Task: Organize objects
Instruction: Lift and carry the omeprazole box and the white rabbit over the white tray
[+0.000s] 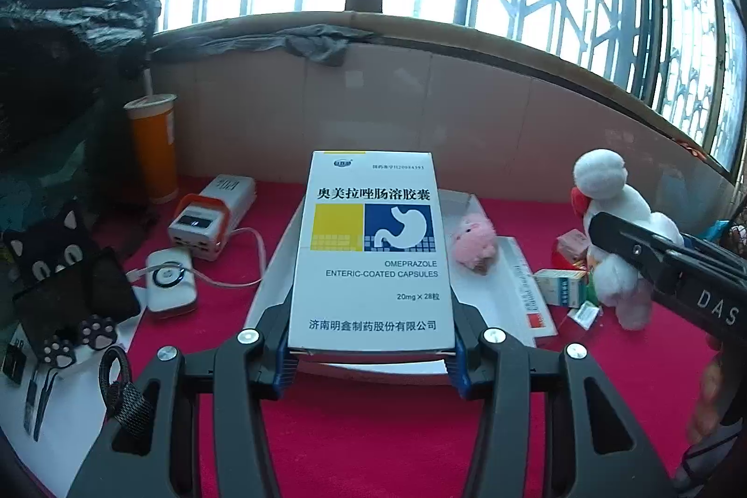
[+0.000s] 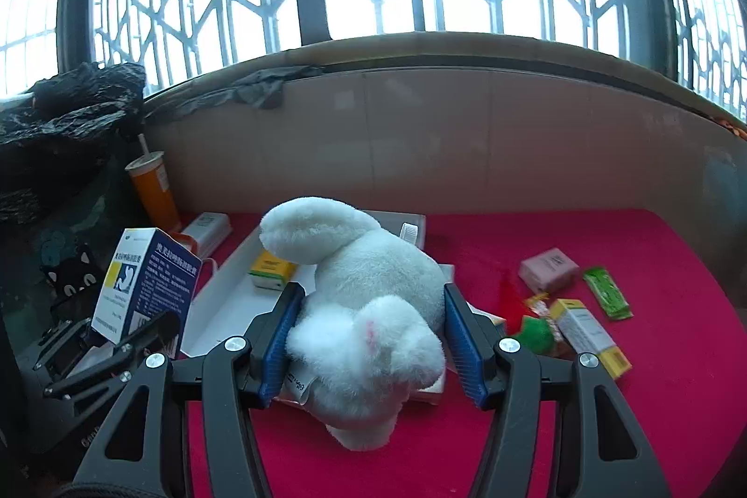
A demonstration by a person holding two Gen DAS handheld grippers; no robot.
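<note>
My left gripper (image 1: 371,353) is shut on a white omeprazole box (image 1: 373,255) with a yellow and blue panel, held upright above a shallow white tray (image 1: 495,302). In the right wrist view that box (image 2: 144,283) and the left gripper (image 2: 116,339) show at the left. My right gripper (image 2: 369,339) is shut on a white plush toy (image 2: 373,302), its blue pads (image 2: 275,339) pressing into the fur, just above the tray's (image 2: 224,302) near edge. The left wrist view shows the plush (image 1: 611,208) at the right in the right gripper (image 1: 607,236).
A pink plush pig (image 1: 474,241) and a small yellow box (image 2: 271,269) lie in the tray. On the red cloth to the right lie a pink box (image 2: 548,269), a green packet (image 2: 607,292) and a yellow-white box (image 2: 588,330). At the left stand an orange cup (image 1: 154,148) and a power bank (image 1: 205,222).
</note>
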